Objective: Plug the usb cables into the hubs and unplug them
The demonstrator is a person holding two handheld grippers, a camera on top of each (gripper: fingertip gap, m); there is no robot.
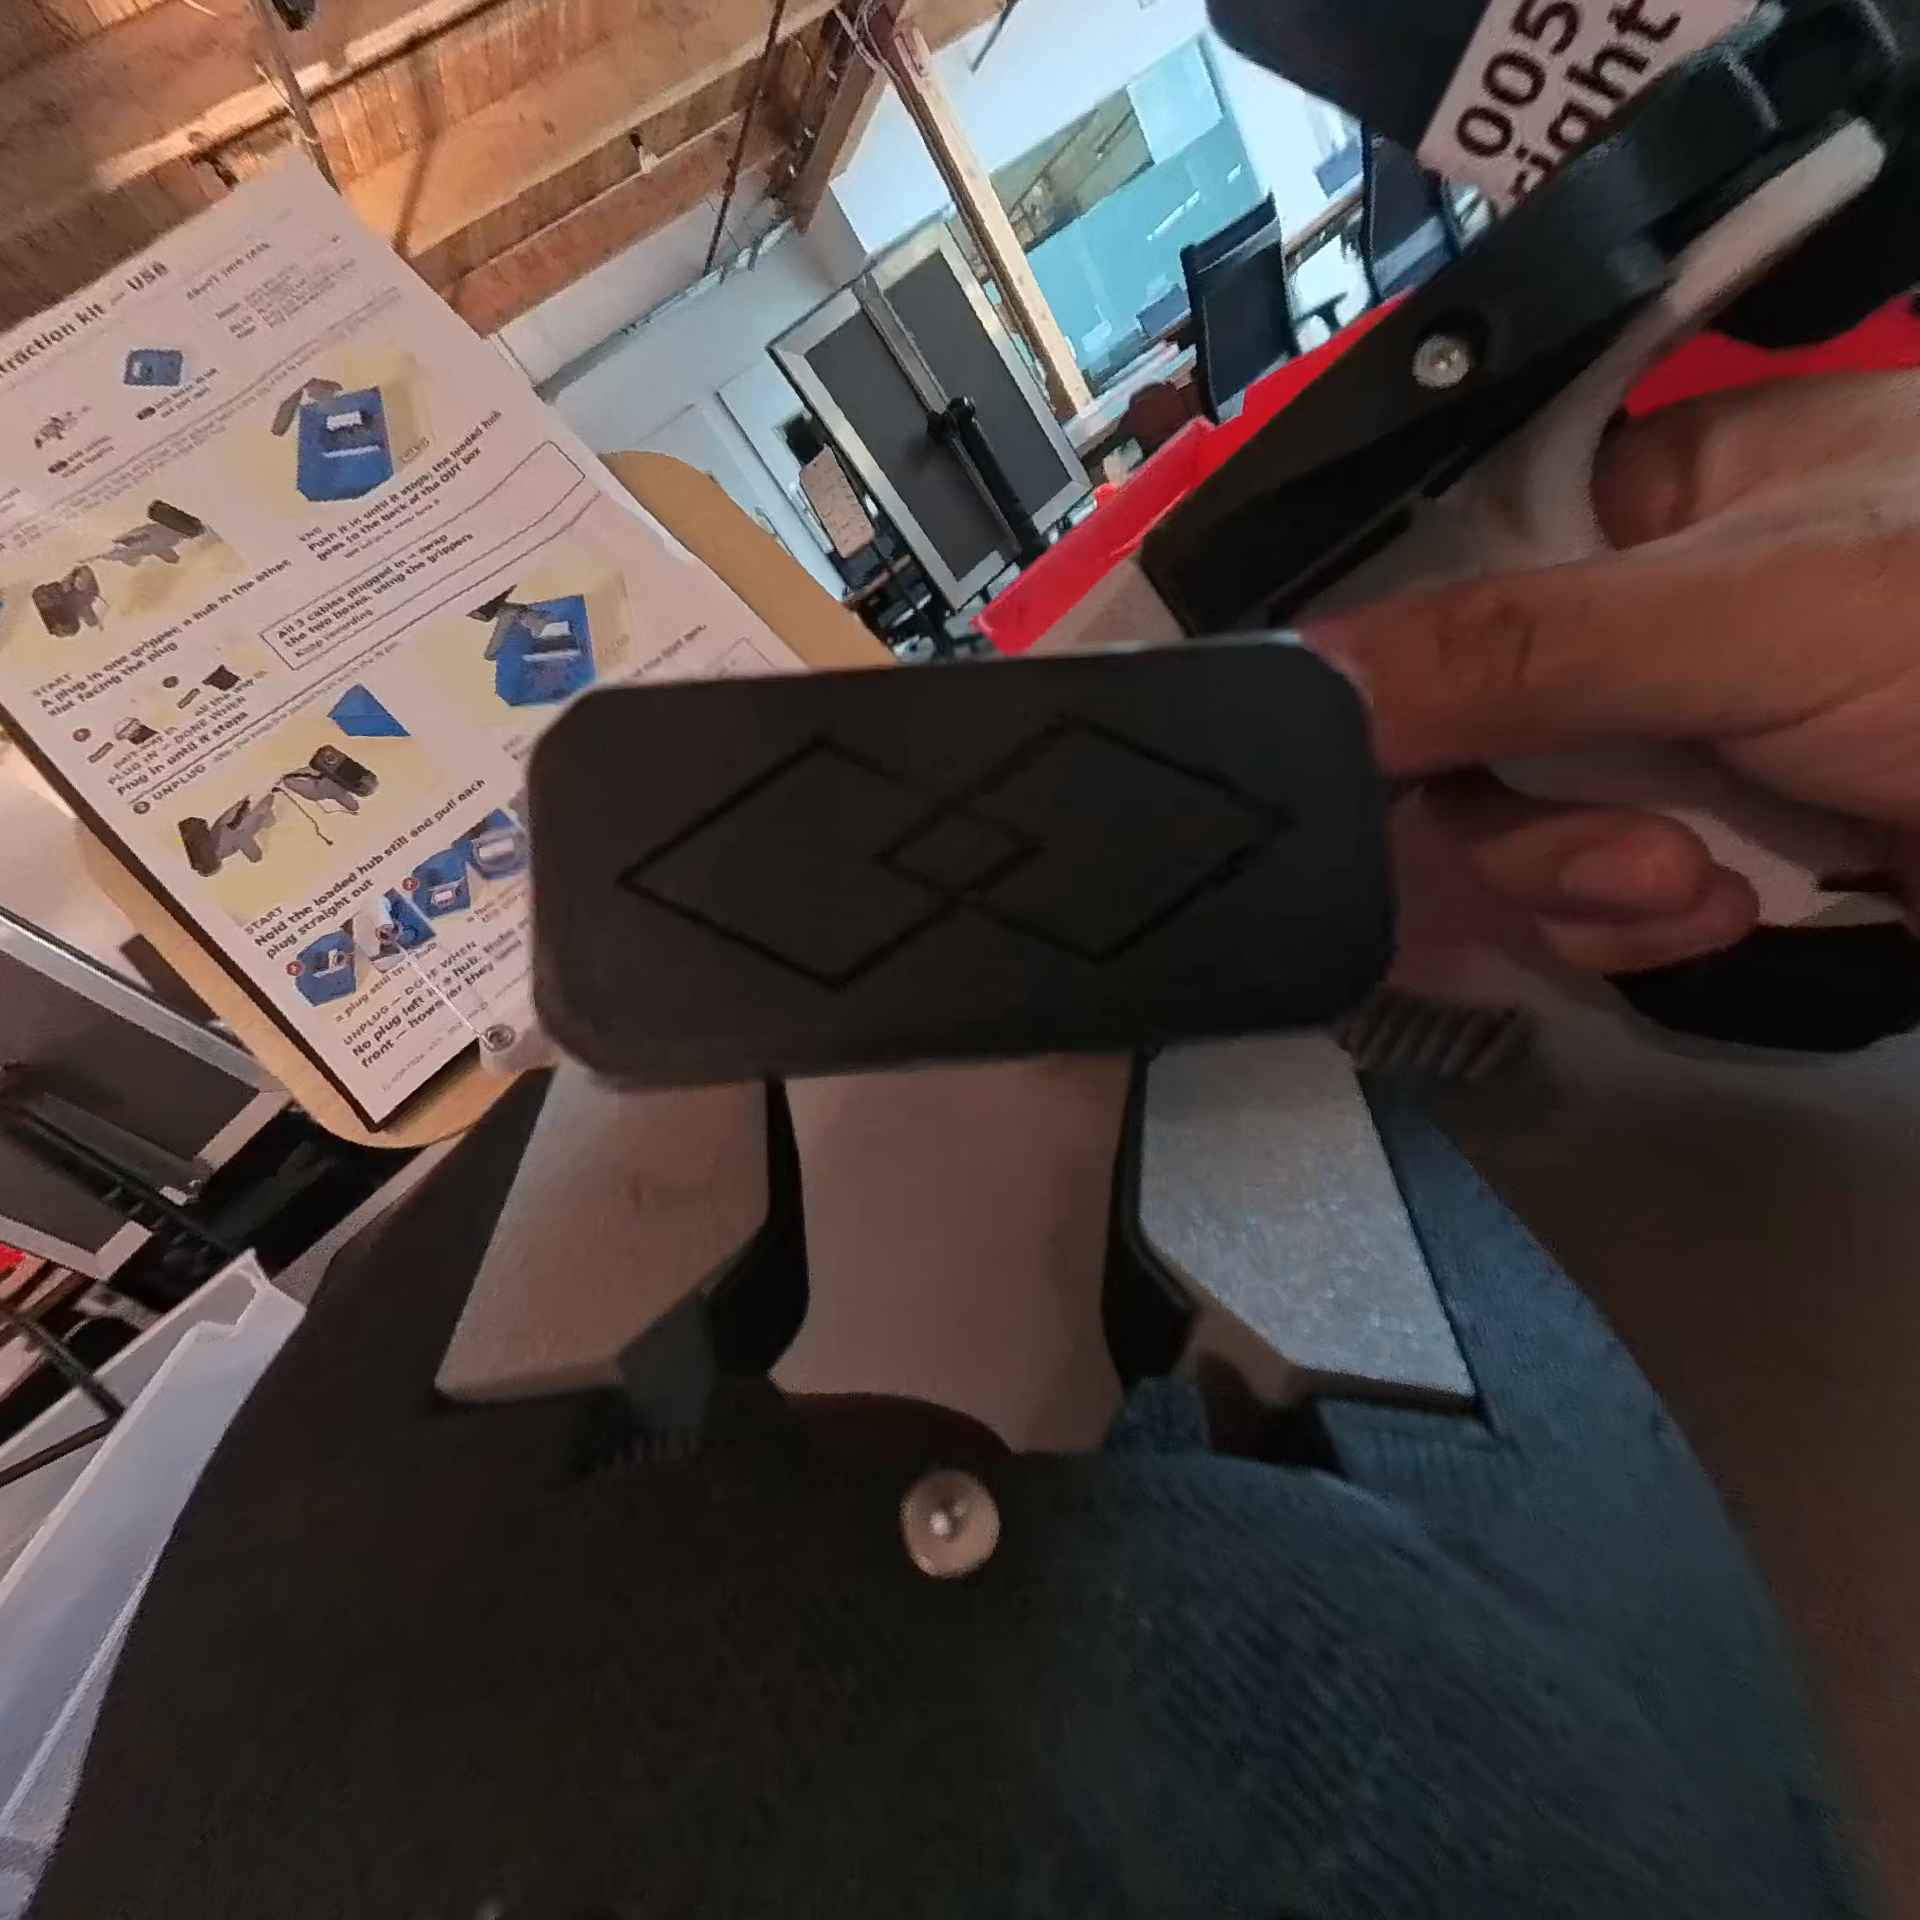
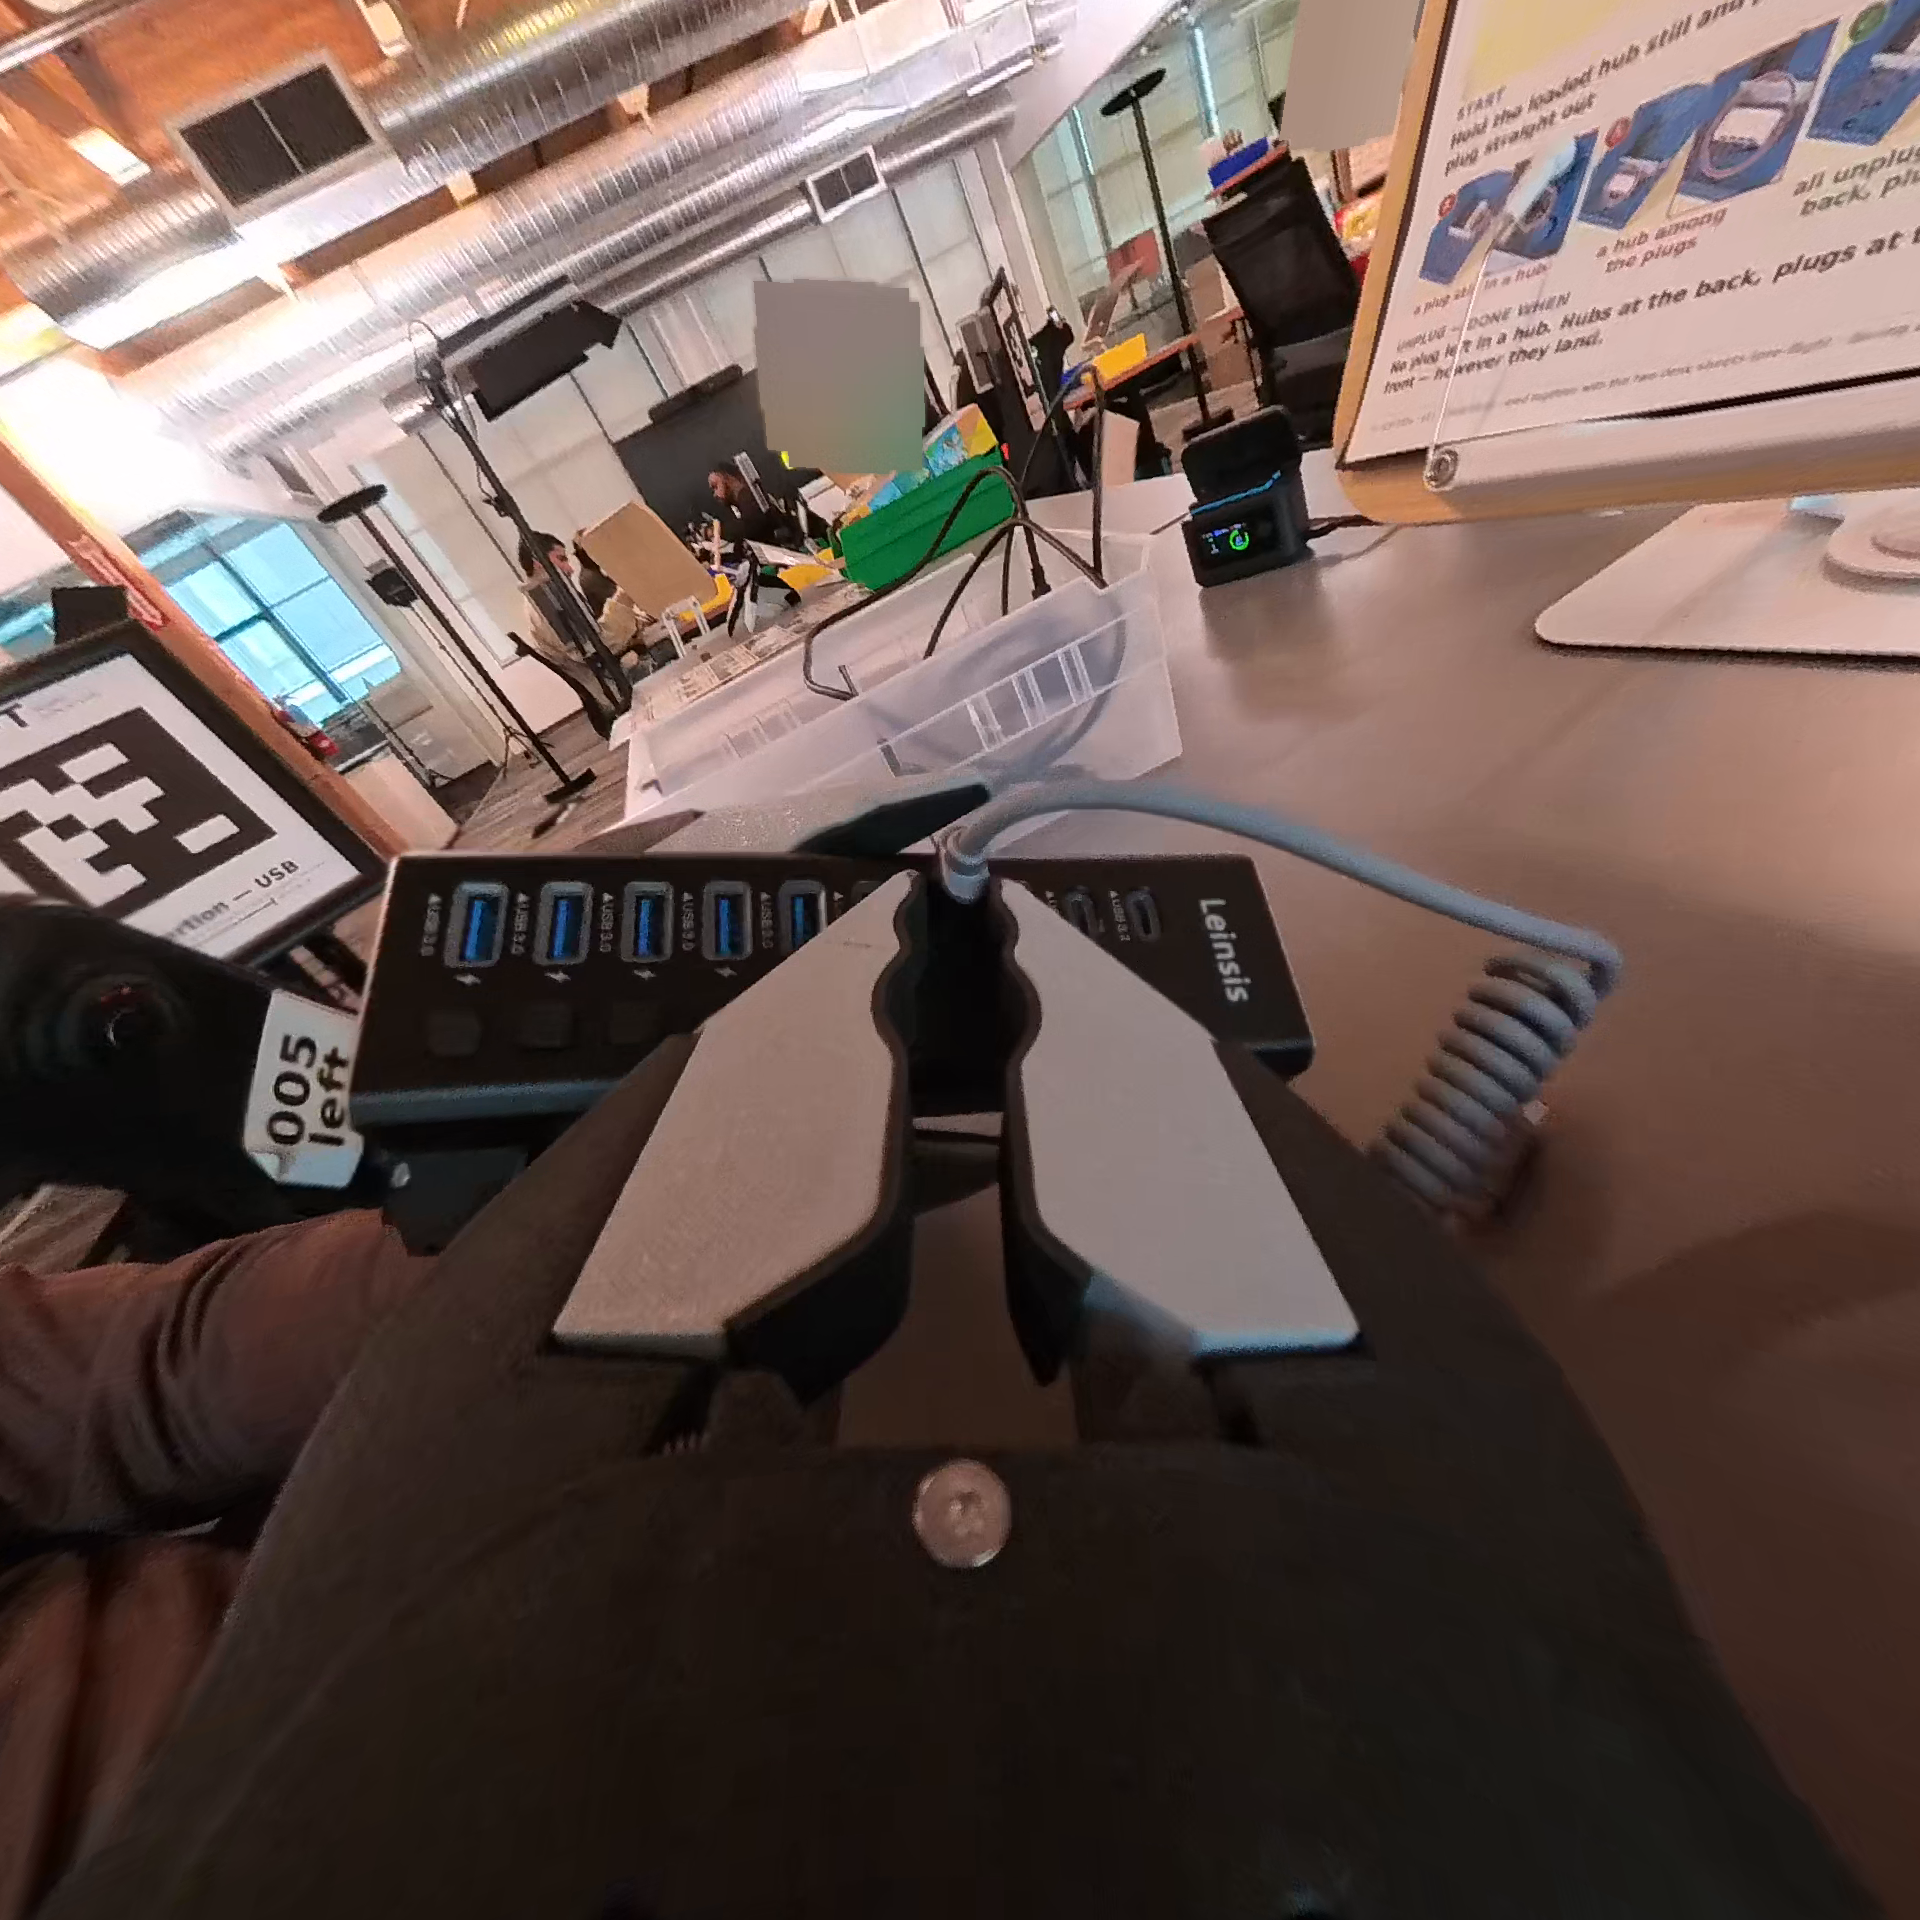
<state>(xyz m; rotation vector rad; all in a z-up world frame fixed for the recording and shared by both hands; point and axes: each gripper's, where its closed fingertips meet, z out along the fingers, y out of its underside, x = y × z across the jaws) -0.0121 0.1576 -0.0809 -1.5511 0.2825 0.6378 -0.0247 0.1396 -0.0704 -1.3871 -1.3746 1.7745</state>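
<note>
With cables (image 2: pixel 997 582) inside, clear bin (image 2: pixel 1039 717).

Right gripper (image 2: pixel 961 904) closed on the plug of a grey coiled cable (image 2: pixel 1475 1049) at a black hub (image 2: pixel 623 966); left gripper (image 2: pixel 177 1060) holds the hub's left end above a grey table (image 2: pixel 1558 779).

Row of blue ports on the hub (image 2: pixel 644 966) unobstructed toward its left end; middle ports masked by the right gripper (image 2: pixel 956 904), closed on the plug of the grey coiled cable (image 2: pixel 1475 1049). Coil lying on the table (image 2: pixel 1662 852) just right of the hub, blocking approach from that side. Clear plastic bin (image 2: pixel 935 707) with dark cables close behind. Monitor stand (image 2: pixel 1714 582) and instruction sheet (image 2: pixel 1662 208) closing off far right. Bare table between coil and stand.
</note>
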